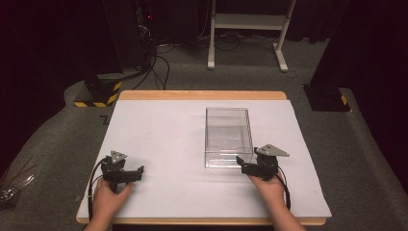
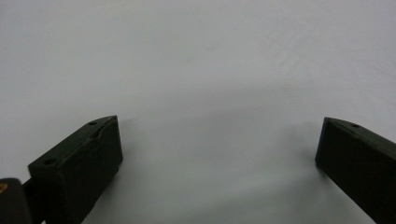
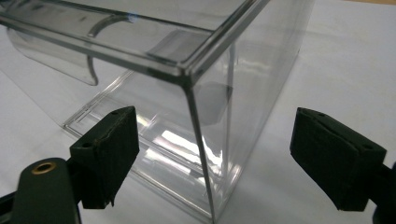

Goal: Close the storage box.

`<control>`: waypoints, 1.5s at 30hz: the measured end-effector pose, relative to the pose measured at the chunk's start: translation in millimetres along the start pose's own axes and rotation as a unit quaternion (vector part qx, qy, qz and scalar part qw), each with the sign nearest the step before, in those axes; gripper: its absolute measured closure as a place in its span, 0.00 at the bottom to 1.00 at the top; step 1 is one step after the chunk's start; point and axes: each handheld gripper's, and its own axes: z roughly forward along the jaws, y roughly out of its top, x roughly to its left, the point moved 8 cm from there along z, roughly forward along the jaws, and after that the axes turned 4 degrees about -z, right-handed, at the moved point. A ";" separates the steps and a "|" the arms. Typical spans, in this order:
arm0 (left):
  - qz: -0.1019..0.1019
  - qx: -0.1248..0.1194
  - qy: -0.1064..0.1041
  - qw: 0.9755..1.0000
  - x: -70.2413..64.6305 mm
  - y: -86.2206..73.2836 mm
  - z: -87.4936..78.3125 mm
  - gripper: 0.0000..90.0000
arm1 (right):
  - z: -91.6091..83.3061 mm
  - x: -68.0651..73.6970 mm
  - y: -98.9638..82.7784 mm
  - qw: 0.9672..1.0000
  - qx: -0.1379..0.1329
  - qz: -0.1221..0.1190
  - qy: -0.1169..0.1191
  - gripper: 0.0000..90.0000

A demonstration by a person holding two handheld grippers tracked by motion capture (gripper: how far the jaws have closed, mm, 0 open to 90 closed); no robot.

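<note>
Both fingers pairs spread wide, empty, left gripper (image 1: pixel 126 174), right gripper (image 1: pixel 253 168), one clear box (image 1: pixel 228 136), white table (image 1: pixel 159 134)

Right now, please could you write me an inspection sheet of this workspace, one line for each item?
Surface: white sheet over a wooden table; no marks seen.
Job's things: one clear plastic box, empty, upright, right of centre.
Clutter: nothing seen on the sheet.
Grippers: left gripper open, low over bare sheet, holding nothing; right gripper open, its jaws either side of the box's near right corner; contact cannot be told.
Cables: one trails from each gripper toward the person; more cables lie on the floor behind.
Surroundings: grey carpet, dark curtains, white stand legs, yellow-black striped base.
</note>
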 end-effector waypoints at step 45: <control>0.000 -0.001 0.001 1.000 -0.2 -0.1 -0.2 0.01 | -48.2 -36.8 -62.3 0.992 0.087 -0.058 -0.070 0.24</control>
